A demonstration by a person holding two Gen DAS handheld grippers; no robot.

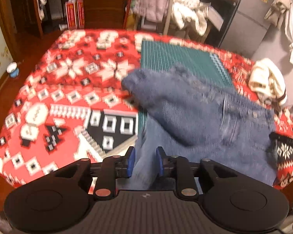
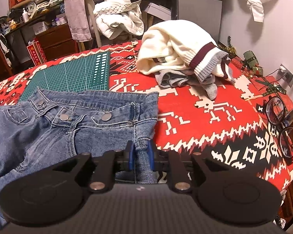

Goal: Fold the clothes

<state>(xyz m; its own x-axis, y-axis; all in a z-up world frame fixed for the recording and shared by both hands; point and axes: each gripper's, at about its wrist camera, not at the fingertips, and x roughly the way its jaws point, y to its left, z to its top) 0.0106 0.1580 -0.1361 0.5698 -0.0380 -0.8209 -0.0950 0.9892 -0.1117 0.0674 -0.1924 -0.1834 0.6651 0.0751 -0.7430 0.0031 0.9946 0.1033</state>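
Both grippers are pinching the blue jeans (image 2: pixel 72 128), which lie bunched on the red blanket (image 2: pixel 214 120) over the green mat (image 2: pixel 78 74), left gripper (image 1: pixel 145 160) and right gripper (image 2: pixel 140 156) clamped on denim, so I think a fold is underway and both must move together.

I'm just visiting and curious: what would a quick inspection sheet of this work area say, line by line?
Surface: red patterned blanket with a green cutting mat on it.
Job's things: blue jeans partly on the mat, one part lifted; cream sweater heaped, unfolded.
Clutter: eyeglasses near the blanket's right edge.
Grippers: left gripper and right gripper each shut on denim.
Cables: a plug and cord at a wall socket.
Surroundings: chair with a towel, crowded shelves, a knotted white curtain.
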